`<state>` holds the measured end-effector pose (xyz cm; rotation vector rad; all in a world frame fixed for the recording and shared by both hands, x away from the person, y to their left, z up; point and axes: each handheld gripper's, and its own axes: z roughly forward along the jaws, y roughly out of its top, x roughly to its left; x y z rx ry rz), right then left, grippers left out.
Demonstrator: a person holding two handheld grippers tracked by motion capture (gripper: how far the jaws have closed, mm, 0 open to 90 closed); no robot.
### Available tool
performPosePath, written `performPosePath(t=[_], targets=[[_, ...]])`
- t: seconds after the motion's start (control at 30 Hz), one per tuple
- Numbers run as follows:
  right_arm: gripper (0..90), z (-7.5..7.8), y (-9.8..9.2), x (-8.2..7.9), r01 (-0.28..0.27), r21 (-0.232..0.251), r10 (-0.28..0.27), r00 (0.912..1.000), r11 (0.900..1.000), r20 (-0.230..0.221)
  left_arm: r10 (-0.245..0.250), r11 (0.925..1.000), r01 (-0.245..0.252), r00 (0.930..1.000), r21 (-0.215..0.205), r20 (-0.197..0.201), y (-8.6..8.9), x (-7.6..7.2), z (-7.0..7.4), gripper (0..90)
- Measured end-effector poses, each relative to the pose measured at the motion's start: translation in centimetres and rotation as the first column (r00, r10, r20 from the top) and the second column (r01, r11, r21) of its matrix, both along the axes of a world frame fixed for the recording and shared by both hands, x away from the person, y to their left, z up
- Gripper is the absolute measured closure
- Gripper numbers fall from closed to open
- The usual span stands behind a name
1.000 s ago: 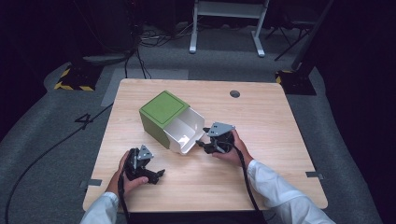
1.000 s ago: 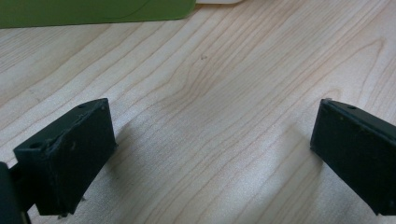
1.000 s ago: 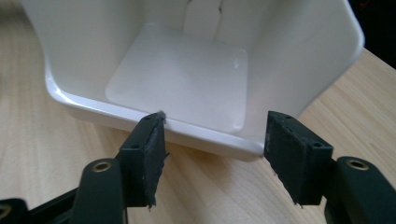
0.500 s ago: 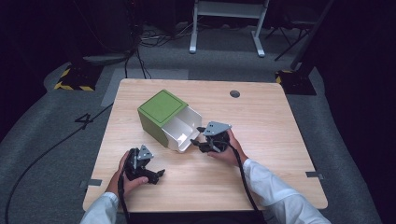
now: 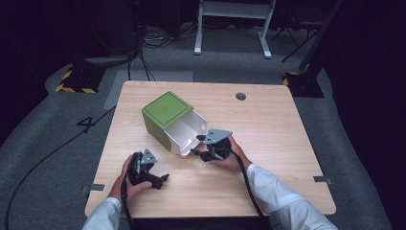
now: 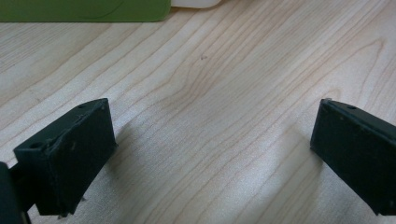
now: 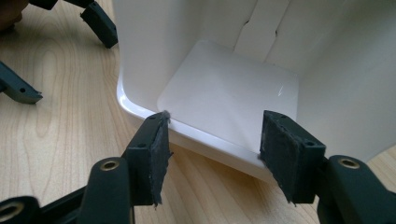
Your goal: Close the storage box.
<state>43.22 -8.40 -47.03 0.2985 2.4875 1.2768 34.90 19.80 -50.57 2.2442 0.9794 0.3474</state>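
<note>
Right tool (image 5: 198, 145) seen from the high view at the open mouth of the green-and-white bin (image 5: 173, 122), which lies tipped on its side near the middle of the counter (image 5: 282, 139); left tool (image 5: 160, 180) low on the counter nearer the person, well apart from the bin, jaws spread. Through the left gripper view: jaws wide apart over bare wood, nothing between them, the bin's green wall (image 6: 84, 10) just at the top edge. Through the right gripper view: jaws parted, straddling the white lower lip (image 7: 210, 142) of the bin's mouth without yet pinching it, the smooth white interior beyond. Likely step: gripping that rim to right or drag the bin. Best done by pushing deeper so the pads take the wall squarely, closing firmly since glossy plastic may slip, and steadying the green side with the left tool against sliding.
</note>
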Motion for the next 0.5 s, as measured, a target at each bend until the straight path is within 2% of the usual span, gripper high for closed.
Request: performPosePath(t=[0.03,0.07,0.1,0.23,0.4,0.5], targets=[[42.4,0.0,0.2,-0.1,-0.023,-0.017,0.023,0.9997,1.0,0.013,0.0,1.0,0.0,1.0,0.0,0.0,0.0,0.0,0.0,0.0],[42.4,0.0,0.2,-0.1,-0.023,-0.017,0.023,0.9997,1.0,0.013,0.0,1.0,0.0,1.0,0.0,0.0,0.0,0.0,0.0,0.0],[42.6,0.0,0.5,-0.2,-0.051,-0.033,0.051,0.9986,0.998,0.014,0.0,1.0,0.0,1.0,0.0,0.0,0.0,0.0,0.0,0.0],[45.6,0.2,1.0,-0.3,-0.104,-0.068,0.106,0.9942,0.992,0.019,0.0,1.0,0.0,1.0,0.002,-0.001,0.0,0.0,0.0,0.0],[47.3,0.4,1.5,-0.1,-0.124,-0.082,0.125,0.9922,0.989,0.004,-0.001,1.0,0.001,1.0,0.002,-0.001,0.0,0.0,0.0,0.0],[48.0,0.2,2.3,0.1,-0.115,-0.154,0.119,0.9928,0.981,0.017,-0.001,1.0,0.001,1.0,0.002,-0.001,0.0,0.0,0.0,0.0]])
